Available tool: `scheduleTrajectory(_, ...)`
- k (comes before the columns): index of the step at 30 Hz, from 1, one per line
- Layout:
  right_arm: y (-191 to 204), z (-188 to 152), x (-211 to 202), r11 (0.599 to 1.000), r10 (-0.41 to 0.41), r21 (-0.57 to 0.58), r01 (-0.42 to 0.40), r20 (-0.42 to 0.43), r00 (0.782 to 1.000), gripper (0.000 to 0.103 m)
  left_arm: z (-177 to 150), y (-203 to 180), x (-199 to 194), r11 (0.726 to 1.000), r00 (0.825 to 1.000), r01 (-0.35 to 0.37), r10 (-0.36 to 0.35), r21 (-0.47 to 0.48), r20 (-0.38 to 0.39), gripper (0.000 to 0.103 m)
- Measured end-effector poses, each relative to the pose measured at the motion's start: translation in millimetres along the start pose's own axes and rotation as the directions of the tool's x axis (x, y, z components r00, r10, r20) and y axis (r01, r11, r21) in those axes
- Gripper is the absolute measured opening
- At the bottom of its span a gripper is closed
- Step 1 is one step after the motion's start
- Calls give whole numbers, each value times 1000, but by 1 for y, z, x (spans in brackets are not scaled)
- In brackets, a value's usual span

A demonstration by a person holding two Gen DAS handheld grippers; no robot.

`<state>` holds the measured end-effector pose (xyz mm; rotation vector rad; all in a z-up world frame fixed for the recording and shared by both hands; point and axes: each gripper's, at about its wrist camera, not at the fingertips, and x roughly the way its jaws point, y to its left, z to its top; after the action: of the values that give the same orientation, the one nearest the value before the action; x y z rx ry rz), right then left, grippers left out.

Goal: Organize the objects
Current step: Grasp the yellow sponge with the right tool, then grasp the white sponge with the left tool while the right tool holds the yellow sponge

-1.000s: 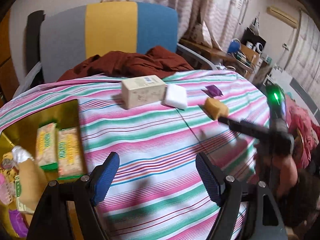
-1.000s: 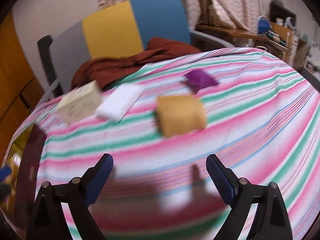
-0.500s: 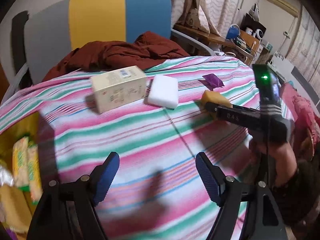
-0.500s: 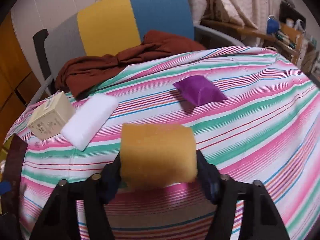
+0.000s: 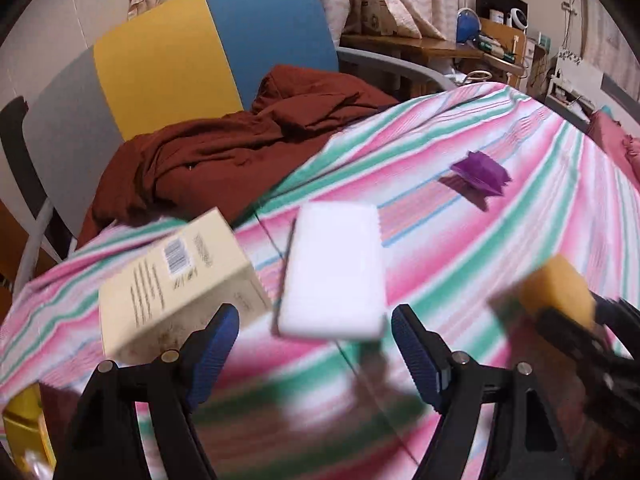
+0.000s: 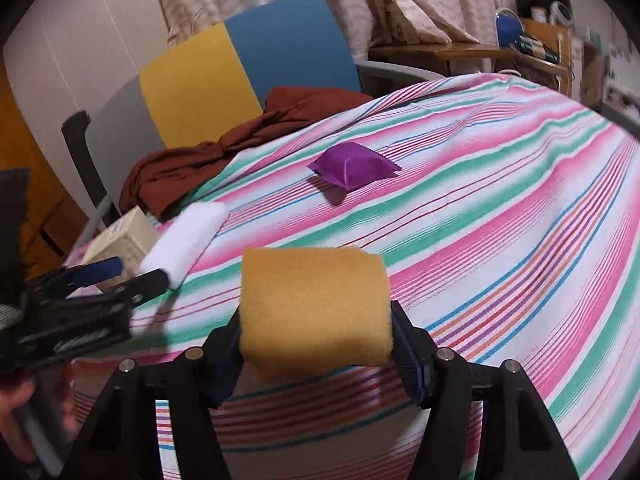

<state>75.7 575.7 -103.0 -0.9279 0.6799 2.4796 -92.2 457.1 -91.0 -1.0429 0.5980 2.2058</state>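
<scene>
Clamping the orange sponge between its pads, the right gripper now has what a second ago lay free on the striped cloth ahead of wide-open jaws; the sponge looks squeezed and lifted clear of the cloth. Relative to the white foam block, the sponge sits off to the right and nearer, the cream box touches or nearly touches its left edge, and the purple sachet lies well beyond it to the right. The left gripper has swung in from the gold tray's side and hangs with open, empty jaws straddling the block's near end. One item is secured for sorting, probably tray-bound; the block looks next.
</scene>
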Motion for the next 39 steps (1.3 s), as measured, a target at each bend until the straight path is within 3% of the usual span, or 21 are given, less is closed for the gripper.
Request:
scheduleTrajectory(7,3,-2,0,1000,-14,-16,14,4,1000,66,10,-16,28,997,999,44,-42,68,-31,80)
scheduleTrajectory(11,0,-3,0,1000,-5,-8,5,9,1000,66,3,-3,29,993,994,111,-110,-38,17,75)
scheduleTrajectory(14,2,-3,0,1000,-15,-17,15,11,1000,66,2,-6,28,995,995,94,-93,-27,23,72)
scheduleTrajectory(17,4,-4,-1,999,-28,-29,29,12,1000,66,0,-3,25,996,996,79,-77,-42,44,57)
scheduleTrajectory(25,6,-4,-1,997,-57,-46,58,24,998,65,-17,-8,7,999,993,46,-46,2,107,55)
scheduleTrajectory(32,12,-5,-18,994,-87,-62,94,112,990,65,-47,-20,-23,998,983,-16,4,66,182,55)
scheduleTrajectory(39,25,-13,-34,989,-93,-100,111,164,982,65,-72,-41,-56,988,963,-62,22,141,269,55)
